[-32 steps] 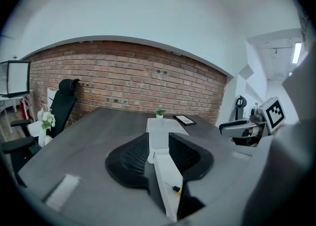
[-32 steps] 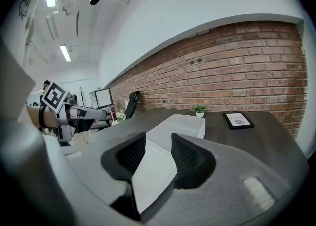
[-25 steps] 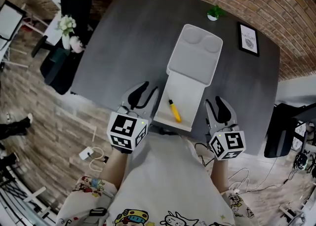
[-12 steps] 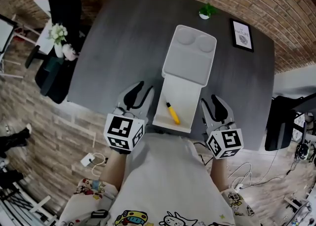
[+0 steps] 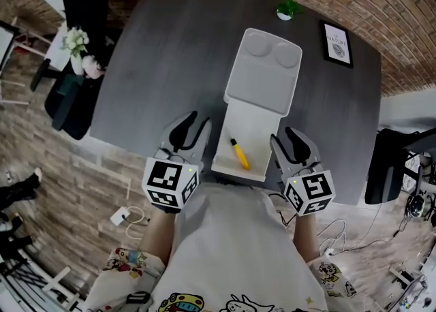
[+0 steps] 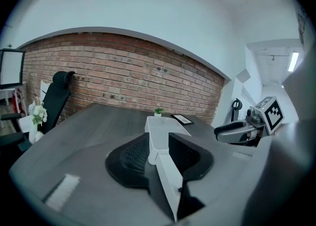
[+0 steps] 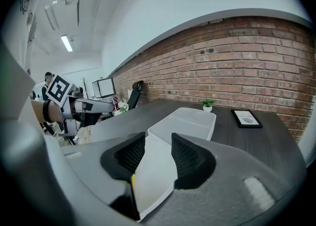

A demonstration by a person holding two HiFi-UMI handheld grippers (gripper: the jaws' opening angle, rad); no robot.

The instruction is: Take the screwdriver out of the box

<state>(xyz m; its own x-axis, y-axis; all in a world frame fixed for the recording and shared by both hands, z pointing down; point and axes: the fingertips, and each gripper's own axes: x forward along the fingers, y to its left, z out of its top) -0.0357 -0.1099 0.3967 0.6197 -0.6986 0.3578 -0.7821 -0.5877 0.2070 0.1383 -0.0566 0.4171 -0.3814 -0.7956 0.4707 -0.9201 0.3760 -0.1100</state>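
Screwdriver (image 5: pixel 239 153) lies in the box (image 5: pixel 257 123) at the bench's (image 5: pixel 170 45) near edge, my left tongs (image 5: pixel 193 125) and right tongs (image 5: pixel 289 139) released on either side. I should straddle its yellow handle squarely before clenching.

Desk (image 5: pixel 170 52): dark grey, matt, faint wood-grain streaks, looks like laminate. Box (image 5: pixel 262 89): pale plastic, smooth, satin sheen. Screwdriver (image 5: pixel 239 154): handle yellow, smooth plastic; rest too small to judge. Left tongs (image 6: pixel 158 143) & right tongs (image 7: pixel 157 152): bodies grey matt plastic; inner pads (image 6: pixel 132 157) black w/ fine ribbed, rubbery-looking texture. Marker cubes (image 5: pixel 170 182): matt, b/w print. Wall (image 7: pixel 237 57): rough red brick, pale mortar. Floor (image 5: pixel 88 188): brownish plank/brick pattern, matt. Picture frame (image 5: pixel 336 43): black, paper-like print inside. Shirt (image 5: pixel 231 249): light cloth, cartoon print near hem.
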